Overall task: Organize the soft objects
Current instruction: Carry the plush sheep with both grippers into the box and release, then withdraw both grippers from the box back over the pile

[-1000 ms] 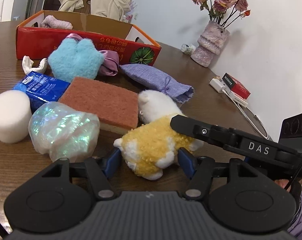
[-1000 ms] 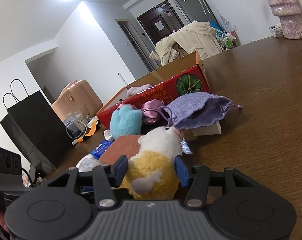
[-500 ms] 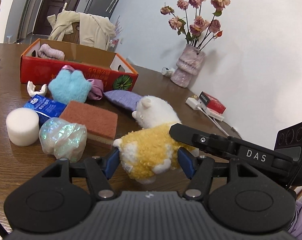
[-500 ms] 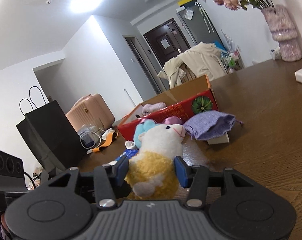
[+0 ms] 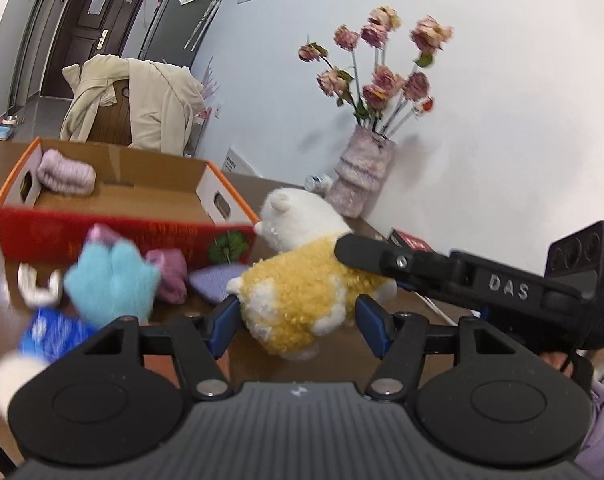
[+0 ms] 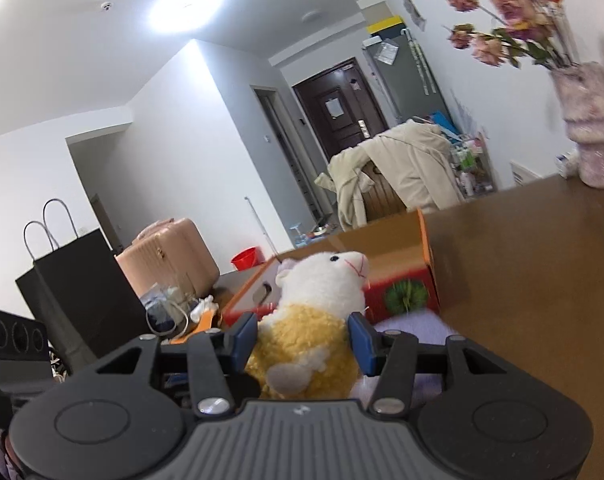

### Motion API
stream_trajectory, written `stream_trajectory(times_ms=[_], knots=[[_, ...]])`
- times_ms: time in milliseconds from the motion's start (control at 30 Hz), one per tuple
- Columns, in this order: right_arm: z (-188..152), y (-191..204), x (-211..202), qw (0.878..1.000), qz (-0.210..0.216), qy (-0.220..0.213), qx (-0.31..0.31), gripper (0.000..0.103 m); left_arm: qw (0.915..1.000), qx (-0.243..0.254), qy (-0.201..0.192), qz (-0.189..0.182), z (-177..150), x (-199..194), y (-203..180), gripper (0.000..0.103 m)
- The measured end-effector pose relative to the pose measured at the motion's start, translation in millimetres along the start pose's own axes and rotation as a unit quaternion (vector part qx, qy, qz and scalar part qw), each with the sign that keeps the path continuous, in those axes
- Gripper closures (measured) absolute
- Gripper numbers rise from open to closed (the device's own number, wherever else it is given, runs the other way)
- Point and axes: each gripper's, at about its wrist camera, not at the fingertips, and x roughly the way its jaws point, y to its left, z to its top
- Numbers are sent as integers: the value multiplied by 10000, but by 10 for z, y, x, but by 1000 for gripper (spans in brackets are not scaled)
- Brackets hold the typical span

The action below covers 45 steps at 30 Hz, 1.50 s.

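Right gripper point(image 6: 304, 338) and left gripper point(image 5: 297, 322) both clamped on yellow-and-white plush toy point(image 5: 302, 292), toy held clear of wooden table point(image 6: 542, 264), in front of red cardboard box point(image 5: 121, 236), blue fluffy item point(image 5: 113, 284) below box.

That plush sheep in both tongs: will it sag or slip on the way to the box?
The sheep looks light and squashy; its fleece seems to dent at the right tongs, so some give is likely. The fuzzy pile probably grips the pads. The white head pokes out unsupported and may droop toward the box.
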Motion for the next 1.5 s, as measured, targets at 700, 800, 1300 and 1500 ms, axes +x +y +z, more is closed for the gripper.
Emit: stream_trajectory(times_ms=[700, 800, 1300, 1500], knots=[[682, -1105, 2247, 9886, -645, 1320, 335, 54, 9879, -813, 1173, 601, 923, 2064, 1051, 36], [661, -999, 2189, 9885, -843, 1251, 31, 54, 9874, -690, 1259, 662, 881, 2061, 1036, 32], [1138, -190, 677, 9916, -949, 235, -853, 34, 9921, 43, 204, 1240, 1196, 392, 495, 20], [825, 308, 19, 9841, -876, 24, -1543, 23, 9870, 379, -273, 1537, 879, -493, 176, 13]])
